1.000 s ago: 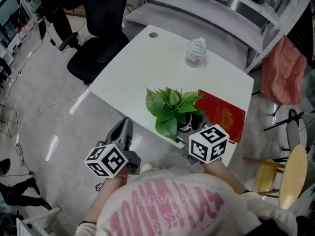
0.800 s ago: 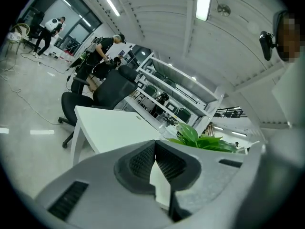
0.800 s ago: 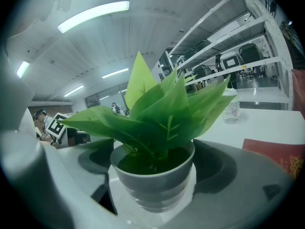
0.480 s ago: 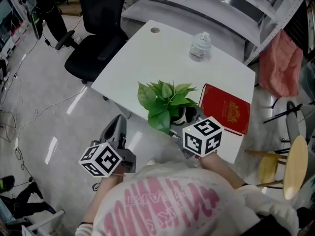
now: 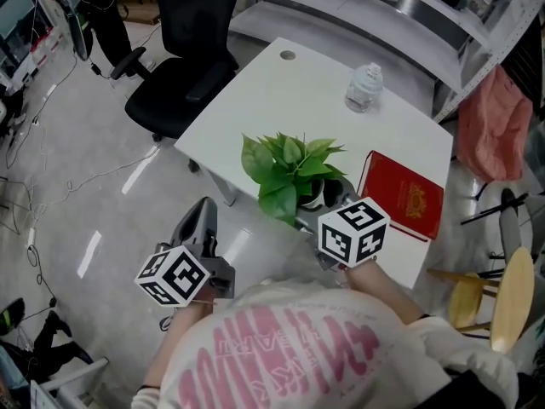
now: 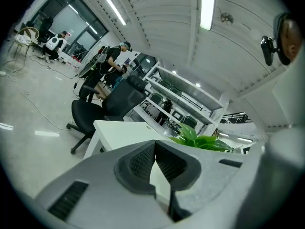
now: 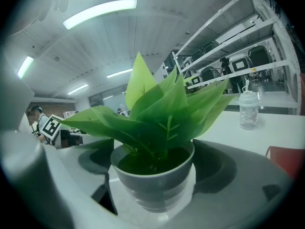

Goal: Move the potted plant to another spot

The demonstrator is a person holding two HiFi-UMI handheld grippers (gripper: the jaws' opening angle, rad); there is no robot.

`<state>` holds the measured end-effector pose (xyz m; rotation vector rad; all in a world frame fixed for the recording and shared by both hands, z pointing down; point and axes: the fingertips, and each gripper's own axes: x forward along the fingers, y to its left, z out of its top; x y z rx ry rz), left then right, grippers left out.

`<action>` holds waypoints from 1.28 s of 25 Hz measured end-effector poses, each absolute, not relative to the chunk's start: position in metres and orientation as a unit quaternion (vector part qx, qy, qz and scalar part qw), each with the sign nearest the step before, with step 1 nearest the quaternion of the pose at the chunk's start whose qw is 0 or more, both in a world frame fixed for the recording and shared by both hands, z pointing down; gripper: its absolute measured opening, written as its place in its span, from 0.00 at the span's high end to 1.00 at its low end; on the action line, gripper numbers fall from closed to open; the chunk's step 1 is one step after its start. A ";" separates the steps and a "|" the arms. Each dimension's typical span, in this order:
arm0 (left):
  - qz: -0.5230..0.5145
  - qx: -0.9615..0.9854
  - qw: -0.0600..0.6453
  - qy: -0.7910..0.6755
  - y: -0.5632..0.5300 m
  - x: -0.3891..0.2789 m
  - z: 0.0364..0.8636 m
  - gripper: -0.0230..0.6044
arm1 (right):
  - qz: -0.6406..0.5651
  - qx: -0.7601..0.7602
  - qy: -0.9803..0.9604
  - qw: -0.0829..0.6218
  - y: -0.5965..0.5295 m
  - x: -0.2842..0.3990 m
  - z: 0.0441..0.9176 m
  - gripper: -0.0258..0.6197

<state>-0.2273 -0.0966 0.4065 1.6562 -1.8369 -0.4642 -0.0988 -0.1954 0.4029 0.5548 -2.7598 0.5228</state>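
1. Potted plant [image 5: 294, 170] stands close to the near edge of the white table [image 5: 255, 100], just beside a red book [image 5: 404, 196].
2. Bare tabletop stretches beyond the plant toward the far edge, where a water bottle [image 5: 364, 87] stands well apart; a black office chair [image 5: 183, 58] sits off the table's left corner.
3. The book's cover bears a gold emblem, too small to read.
4. Right gripper [image 5: 322, 204] reaches in from the near edge, its jaws clamped on either side of the grey pot.
5. Left gripper [image 5: 206, 210] hangs off the table over the floor, jaws pressed together with nothing between them.
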 end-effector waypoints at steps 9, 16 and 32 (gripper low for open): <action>-0.188 0.622 0.302 -0.698 -0.093 -0.241 0.402 0.96 | 0.156 0.192 -0.958 0.145 -0.197 -0.113 0.398 0.15; -0.192 0.625 0.295 -0.697 -0.091 -0.250 0.398 0.96 | 0.169 0.196 -0.956 0.140 -0.205 -0.122 0.401 0.15; -0.211 0.556 0.291 -0.750 -0.037 -0.291 0.433 0.96 | 0.186 0.180 -0.951 0.169 -0.228 -0.154 0.446 0.15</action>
